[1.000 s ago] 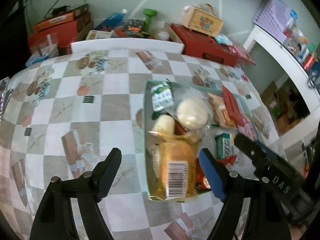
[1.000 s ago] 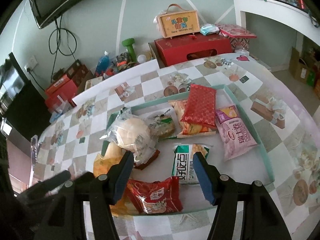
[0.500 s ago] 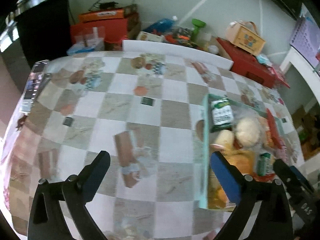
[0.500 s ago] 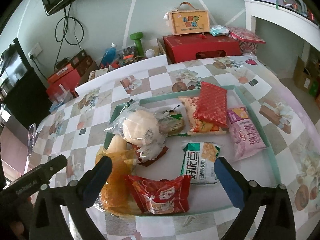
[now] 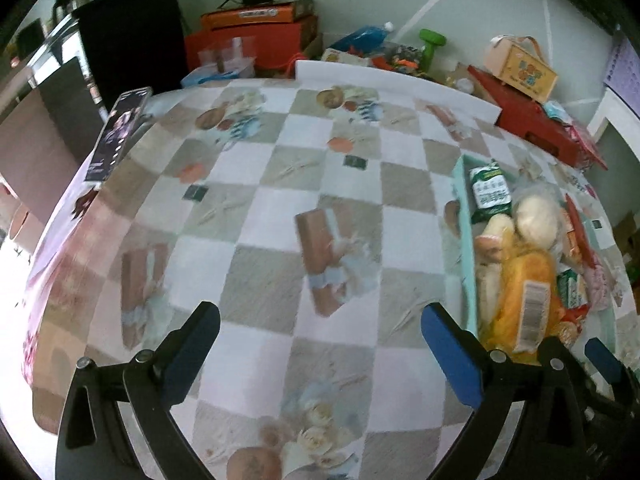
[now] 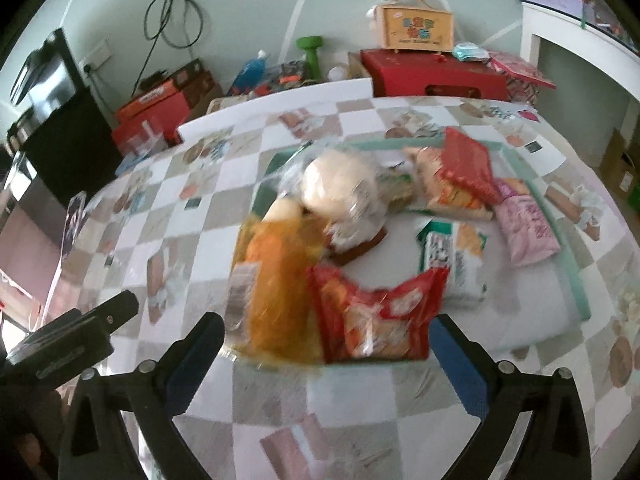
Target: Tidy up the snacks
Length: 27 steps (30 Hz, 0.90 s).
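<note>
Both sets of jaws stand wide apart with nothing between them. The left gripper [image 5: 320,344] hangs over bare checked tablecloth [image 5: 280,208] at lower centre of its view. The right gripper [image 6: 326,356] sits low in its view, just short of the tray's near edge; its jaws have just been opening and the pads press on nothing.

Location of the task items: the snacks lie heaped in the pale green tray [image 6: 576,280], which fills the centre of the right view and the right edge of the left view.

Risks:
- The orange packet [image 6: 276,288] and the red packet [image 6: 376,320] overhang or crowd the tray's near rim. A low approach by the right gripper is likely to push them off onto the cloth.
- The round bun in clear wrap [image 6: 340,188] rides on top of other packets and may roll if its neighbours shift.
- The two grippers are close at lower left of the right view; a crossing move risks a clash.
- The right view is blurred, so exact packet edges cannot be confirmed.

Clearance: open cloth fills the left and centre of the left view. A phone [image 5: 120,132] lies at the table's upper-left edge. The white packet [image 6: 452,264] has bare tray floor around it.
</note>
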Available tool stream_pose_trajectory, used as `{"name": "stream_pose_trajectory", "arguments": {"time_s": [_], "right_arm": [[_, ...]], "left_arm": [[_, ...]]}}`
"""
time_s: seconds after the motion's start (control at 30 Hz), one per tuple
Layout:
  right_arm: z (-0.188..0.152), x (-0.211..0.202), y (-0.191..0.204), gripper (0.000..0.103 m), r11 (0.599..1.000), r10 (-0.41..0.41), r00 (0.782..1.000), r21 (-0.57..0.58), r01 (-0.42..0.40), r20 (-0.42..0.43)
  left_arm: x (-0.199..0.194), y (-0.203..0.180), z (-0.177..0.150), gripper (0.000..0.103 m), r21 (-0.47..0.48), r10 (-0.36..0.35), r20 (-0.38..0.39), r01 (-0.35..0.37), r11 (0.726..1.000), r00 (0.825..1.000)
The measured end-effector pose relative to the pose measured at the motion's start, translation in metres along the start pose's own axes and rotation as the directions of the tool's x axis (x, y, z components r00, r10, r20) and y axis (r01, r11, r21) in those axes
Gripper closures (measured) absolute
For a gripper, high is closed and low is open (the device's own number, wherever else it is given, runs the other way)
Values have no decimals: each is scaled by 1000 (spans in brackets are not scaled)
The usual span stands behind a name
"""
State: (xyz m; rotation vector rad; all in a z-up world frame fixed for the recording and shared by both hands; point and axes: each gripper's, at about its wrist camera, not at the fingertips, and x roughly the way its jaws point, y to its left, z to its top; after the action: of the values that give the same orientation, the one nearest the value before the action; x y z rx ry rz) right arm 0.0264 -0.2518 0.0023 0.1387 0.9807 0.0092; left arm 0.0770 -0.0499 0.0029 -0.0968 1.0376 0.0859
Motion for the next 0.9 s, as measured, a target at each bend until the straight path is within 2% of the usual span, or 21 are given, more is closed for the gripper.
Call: {"name": "stream_pose_trajectory", "arguments": {"time_s": [0.2, 0.53, 0.9], "right_arm": [[-15, 0, 13, 0, 999, -5, 1000, -45, 4, -18], [-12, -2, 11, 0, 998, -47, 999, -47, 47, 2], [-8, 2, 8, 0, 997, -57, 998, -45, 58, 7]], "left_arm": [[-1, 13, -14, 2, -27, 66, -29, -66, 997, 997], [6, 8, -18, 3, 25, 66, -75, -65, 998, 995], [17, 6, -18, 3, 49, 71, -113, -66, 997, 991]]}}
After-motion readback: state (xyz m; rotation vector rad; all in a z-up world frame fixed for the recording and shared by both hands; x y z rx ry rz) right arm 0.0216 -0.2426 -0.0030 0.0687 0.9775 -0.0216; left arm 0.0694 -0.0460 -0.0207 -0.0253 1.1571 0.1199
